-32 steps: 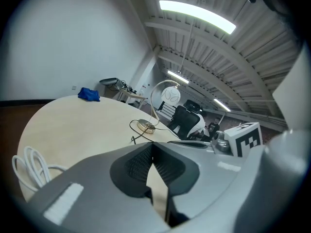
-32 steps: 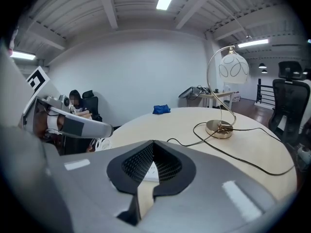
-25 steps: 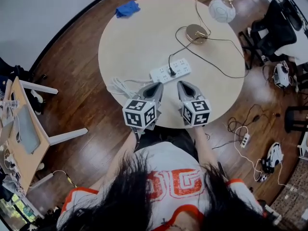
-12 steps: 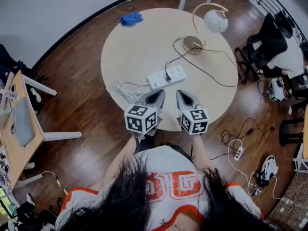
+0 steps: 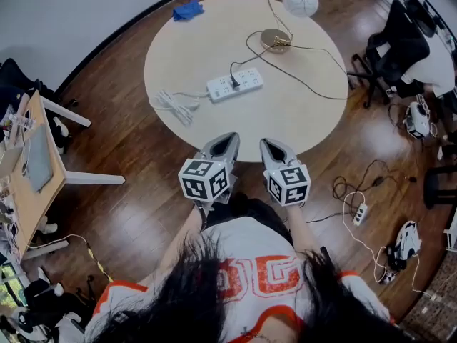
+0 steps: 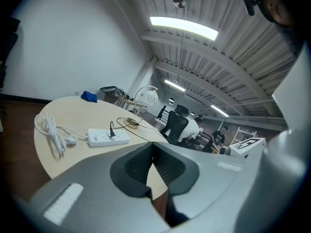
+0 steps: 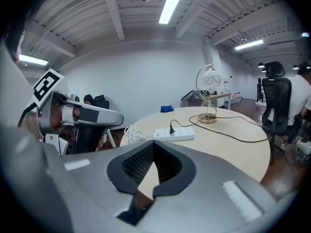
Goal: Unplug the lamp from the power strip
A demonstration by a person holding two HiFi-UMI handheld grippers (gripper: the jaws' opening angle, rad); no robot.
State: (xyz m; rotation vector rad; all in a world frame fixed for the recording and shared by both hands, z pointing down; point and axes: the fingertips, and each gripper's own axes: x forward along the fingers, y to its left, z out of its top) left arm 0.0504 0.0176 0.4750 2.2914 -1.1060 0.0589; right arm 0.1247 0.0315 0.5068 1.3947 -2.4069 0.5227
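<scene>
- Coil (image 5: 171,106) of white lead sits at the table's (image 5: 207,41) 8 o'clock rim. If the strip gets dragged, I reckon those loose loops could slide over the edge.
- Left claw (image 5: 226,138) is pressed together and empty, hanging off the table just past its 6 o'clock rim. It should pin the strip, or the strip may lift with the plug.
- Strip (image 5: 246,82) lies flat near the table's centre with the black plug (image 5: 233,83) seated near its middle. It's well apart from both claws, with bare tabletop between and plenty of room to come in.
- Right claw (image 5: 270,146) is pressed together too, nothing in it, beside the left one off the rim. It has to spread before the plug; tugging the cable rather than the plug body risks a slip.
- Lamp cord (image 5: 310,86) swings out toward 3 o'clock. Snag it and the lamp (image 5: 298,0), close to the 1 o'clock rim, might tip.
- Chair (image 5: 393,45) stands at 2 o'clock, off the table and clear of my path.
</scene>
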